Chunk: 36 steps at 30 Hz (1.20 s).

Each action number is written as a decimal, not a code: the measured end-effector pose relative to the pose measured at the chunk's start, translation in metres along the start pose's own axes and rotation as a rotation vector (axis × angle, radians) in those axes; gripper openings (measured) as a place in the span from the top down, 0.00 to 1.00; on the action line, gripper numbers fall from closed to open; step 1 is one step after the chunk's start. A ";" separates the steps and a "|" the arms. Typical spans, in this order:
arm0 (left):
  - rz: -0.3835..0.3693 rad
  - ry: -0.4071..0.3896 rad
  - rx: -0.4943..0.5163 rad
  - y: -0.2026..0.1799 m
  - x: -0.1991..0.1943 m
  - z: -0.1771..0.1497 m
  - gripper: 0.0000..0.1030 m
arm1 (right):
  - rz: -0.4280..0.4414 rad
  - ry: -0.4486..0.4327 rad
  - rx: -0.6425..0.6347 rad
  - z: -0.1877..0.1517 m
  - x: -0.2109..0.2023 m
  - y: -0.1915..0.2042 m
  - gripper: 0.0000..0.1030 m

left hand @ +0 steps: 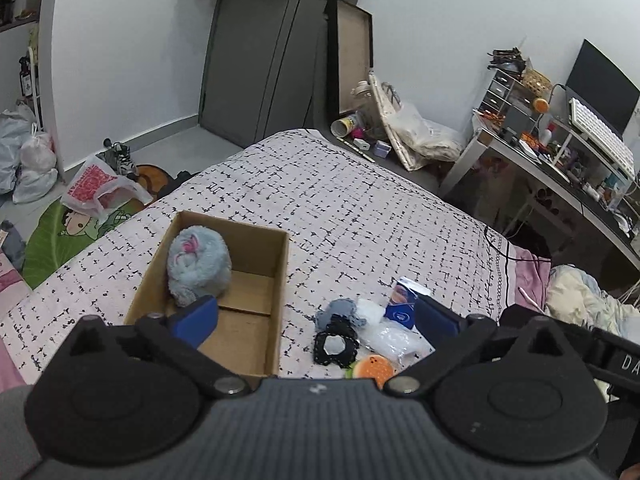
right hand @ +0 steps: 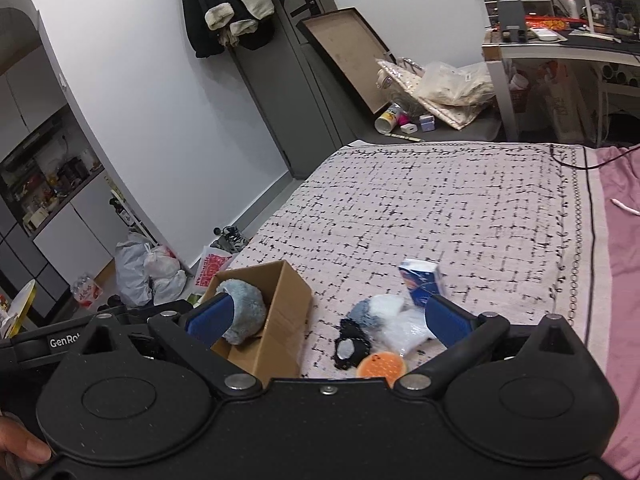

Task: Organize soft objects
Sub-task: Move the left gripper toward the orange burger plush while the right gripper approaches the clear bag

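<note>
A cluttered bedroom surrounds a bed (left hand: 360, 208) spread with a grid-patterned cover, on which an open cardboard box (left hand: 256, 280) already holds a fluffy blue plush (left hand: 198, 266), while just to its right a small heap waits: a tissue packet (left hand: 402, 306), a clear bag of white stuffing (left hand: 394, 336), a grey-blue fuzzy piece (left hand: 338, 312), a black lace pouch (left hand: 335, 346) and an orange squishy (left hand: 374, 366). Because the heap's pieces touch and overlap, I judge a pinch may drag a neighbour along or slip off the slick bag. Both the left gripper (left hand: 316, 320) and right gripper (right hand: 326, 318) hover above the bed, spread wide and holding nothing.
</note>
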State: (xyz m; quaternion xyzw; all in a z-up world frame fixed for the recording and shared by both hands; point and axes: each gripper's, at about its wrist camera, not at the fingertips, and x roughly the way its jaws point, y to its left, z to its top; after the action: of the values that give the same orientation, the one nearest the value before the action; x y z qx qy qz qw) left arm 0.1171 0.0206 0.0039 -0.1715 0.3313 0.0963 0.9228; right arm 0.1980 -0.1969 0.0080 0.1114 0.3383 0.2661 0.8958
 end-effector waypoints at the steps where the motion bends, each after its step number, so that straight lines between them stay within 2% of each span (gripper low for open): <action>1: -0.003 0.001 0.004 -0.002 -0.001 -0.001 0.00 | -0.003 0.000 -0.001 -0.001 -0.003 -0.002 0.00; 6: -0.016 0.015 0.012 -0.016 -0.006 -0.007 0.00 | -0.008 0.009 -0.012 -0.005 -0.016 -0.011 0.00; 11: -0.004 0.017 0.039 -0.032 -0.011 -0.014 0.00 | -0.023 0.013 -0.039 -0.006 -0.026 -0.015 0.00; 17: 0.017 0.051 0.026 -0.042 -0.007 -0.023 0.00 | -0.038 0.020 -0.077 -0.010 -0.034 -0.022 0.00; 25: 0.048 0.060 0.019 -0.049 0.002 -0.031 0.01 | -0.017 0.060 0.026 -0.009 -0.026 -0.050 0.01; 29: 0.073 0.060 0.001 -0.051 0.012 -0.032 0.02 | -0.017 0.077 0.062 -0.012 -0.017 -0.059 0.08; 36: 0.054 0.093 -0.023 -0.054 0.034 -0.037 0.04 | -0.015 0.133 0.124 -0.010 0.007 -0.069 0.12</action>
State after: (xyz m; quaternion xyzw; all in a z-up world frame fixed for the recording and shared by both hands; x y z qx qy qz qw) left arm 0.1379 -0.0408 -0.0310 -0.1773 0.3771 0.1170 0.9015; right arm 0.2236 -0.2499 -0.0297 0.1463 0.4137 0.2446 0.8646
